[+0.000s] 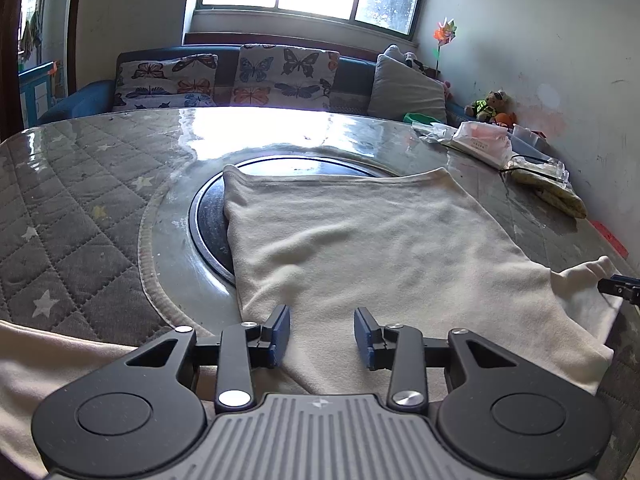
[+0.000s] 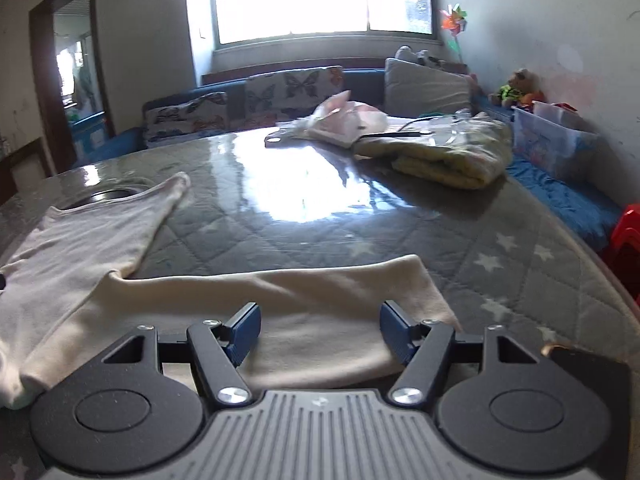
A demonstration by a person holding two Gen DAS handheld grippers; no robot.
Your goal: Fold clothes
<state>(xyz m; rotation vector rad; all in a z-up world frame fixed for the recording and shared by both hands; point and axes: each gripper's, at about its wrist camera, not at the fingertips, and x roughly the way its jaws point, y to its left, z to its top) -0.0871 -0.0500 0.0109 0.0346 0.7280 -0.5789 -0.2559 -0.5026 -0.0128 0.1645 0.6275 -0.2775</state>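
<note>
Hovering over a cream garment [image 1: 360,240], both grippers spread.
Left gripper [image 1: 322,336], right gripper [image 2: 320,330]; clear bin [image 2: 552,140] at two o'clock, contents unclear.

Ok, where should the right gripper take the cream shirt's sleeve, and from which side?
Grip the sleeve at its cuff end, near the outer corner, coming in from the near table edge. It lies flat and stretched sideways just ahead of the open right gripper, with bare quilted table cover beyond it, so a low, forward pinch probably lifts one edge cleanly for folding toward the shirt body.
</note>
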